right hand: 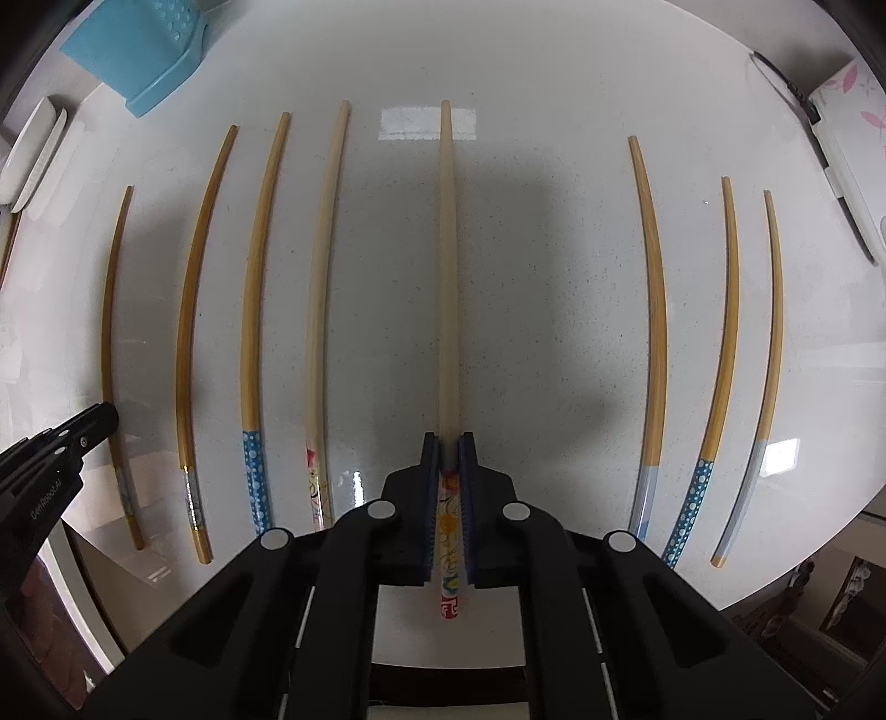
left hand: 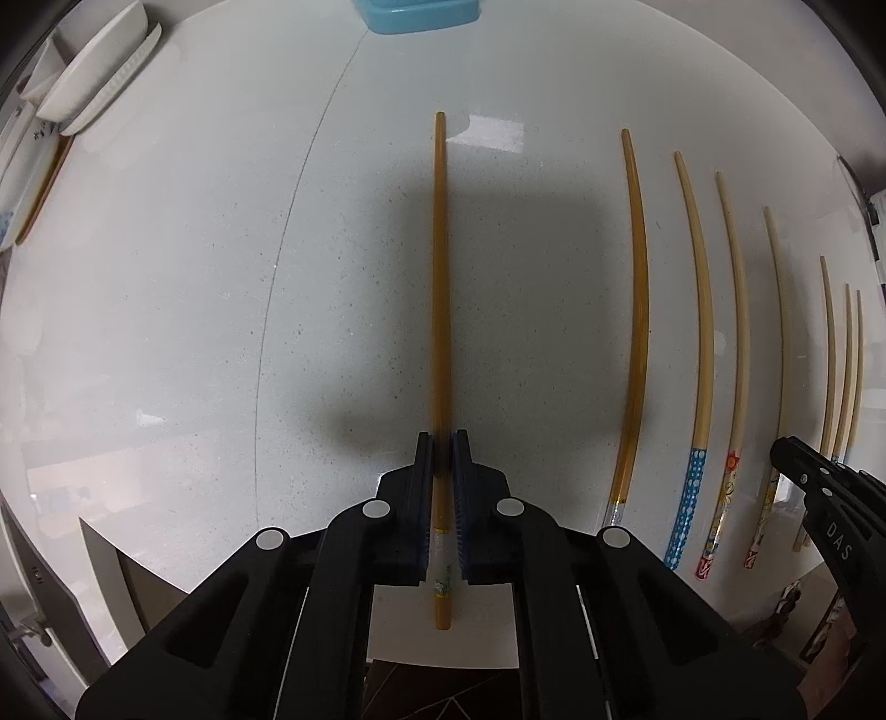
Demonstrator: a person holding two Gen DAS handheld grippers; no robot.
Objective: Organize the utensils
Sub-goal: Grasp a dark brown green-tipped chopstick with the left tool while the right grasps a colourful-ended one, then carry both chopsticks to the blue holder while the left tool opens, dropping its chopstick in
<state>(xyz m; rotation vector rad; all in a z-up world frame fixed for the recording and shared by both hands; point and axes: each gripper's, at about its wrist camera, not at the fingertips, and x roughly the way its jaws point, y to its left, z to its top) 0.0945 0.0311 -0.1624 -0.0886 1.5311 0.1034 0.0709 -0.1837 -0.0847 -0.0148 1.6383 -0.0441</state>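
Observation:
My left gripper (left hand: 442, 443) is shut on an amber chopstick (left hand: 440, 277) that points straight ahead over the white counter (left hand: 194, 304). My right gripper (right hand: 449, 446) is shut on a pale chopstick with a flower-patterned red end (right hand: 447, 277). Several other chopsticks lie side by side on the counter: an amber one (left hand: 637, 332), a blue-dotted one (right hand: 260, 310), a pale flowered one (right hand: 324, 310), and grey-ended and blue-dotted ones (right hand: 656, 332) at the right. The right gripper's finger (left hand: 803, 471) shows in the left wrist view; the left gripper (right hand: 66, 437) shows in the right wrist view.
A light blue plastic holder (right hand: 144, 50) stands at the back of the counter, also in the left wrist view (left hand: 415, 14). White dishes (left hand: 99, 72) are stacked at the far left. A white box with pink print (right hand: 853, 111) sits at the far right. The counter's front edge (left hand: 166, 565) is close.

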